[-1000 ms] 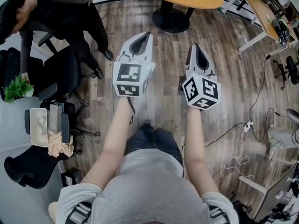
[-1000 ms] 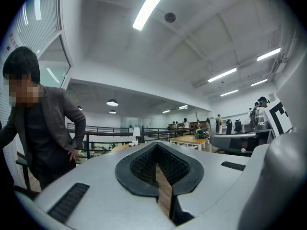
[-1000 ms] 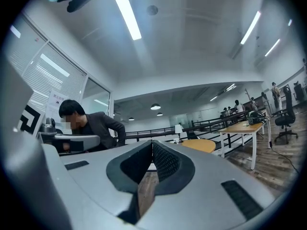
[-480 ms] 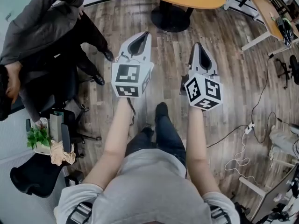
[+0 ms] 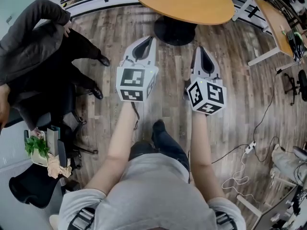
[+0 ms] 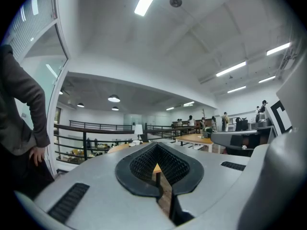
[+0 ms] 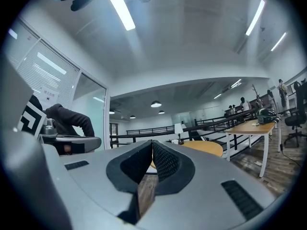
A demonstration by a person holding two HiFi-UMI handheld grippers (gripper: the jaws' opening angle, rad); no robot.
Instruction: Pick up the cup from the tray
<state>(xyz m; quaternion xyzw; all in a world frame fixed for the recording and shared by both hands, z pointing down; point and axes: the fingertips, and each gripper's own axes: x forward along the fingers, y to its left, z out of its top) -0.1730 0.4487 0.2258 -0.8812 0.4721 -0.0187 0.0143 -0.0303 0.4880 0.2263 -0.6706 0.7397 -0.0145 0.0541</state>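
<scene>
We are holding the left gripper [image 5: 145, 40] and the right gripper [image 5: 201, 51] side by side, level above the wooden floor [image 5: 235, 85], both pointing toward the round orange desk [image 5: 192, 4] at the far side of the scene. The fingers [image 6: 142, 160] of both are clenched on nothing: in each gripper view the dark pads are meeting at their tips, with only floor and desk edge showing past them. We are seeing neither cup nor tray in any view, so we cannot tell which way it lies from the fingers or which hand is nearer. We are judging that finding the tray is coming first.
</scene>
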